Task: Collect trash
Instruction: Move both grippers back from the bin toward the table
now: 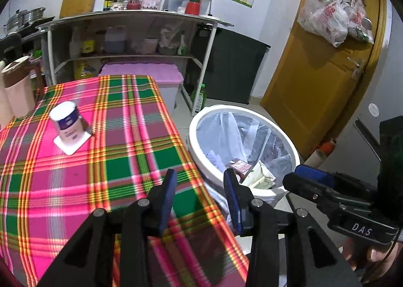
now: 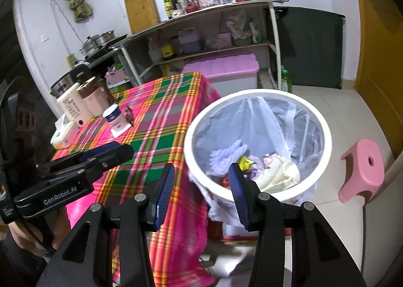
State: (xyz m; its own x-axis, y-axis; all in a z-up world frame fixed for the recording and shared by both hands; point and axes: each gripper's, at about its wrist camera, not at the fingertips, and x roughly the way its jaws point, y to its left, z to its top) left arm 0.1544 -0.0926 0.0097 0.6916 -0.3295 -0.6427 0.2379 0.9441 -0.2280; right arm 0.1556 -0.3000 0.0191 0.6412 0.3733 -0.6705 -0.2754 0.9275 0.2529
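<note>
White bin (image 2: 252, 95): trash inside, beside plaid table (image 1: 100, 161).
Left gripper (image 1: 200, 181): jaws apart, empty.
Right gripper (image 2: 201, 176): jaws apart, empty.

Counts of the things seen in the two views

There are two grippers: the left gripper (image 1: 199, 181) and the right gripper (image 2: 202, 176), each with two blue pads and nothing between them. One white trash bin (image 2: 325, 141) stands at the centre right, with one clear liner (image 2: 254, 120) inside; the pieces of trash in it are piled together and I cannot count them exactly. One table with plaid cloth (image 1: 113, 141) is at the left. On it stands one white-and-blue can (image 1: 66, 119). One pink stool (image 2: 362, 168) is at the right edge. One pink-lidded box (image 2: 226, 66) is under the shelves. Three dark bottles (image 2: 172, 1) stand on the top shelf.
</note>
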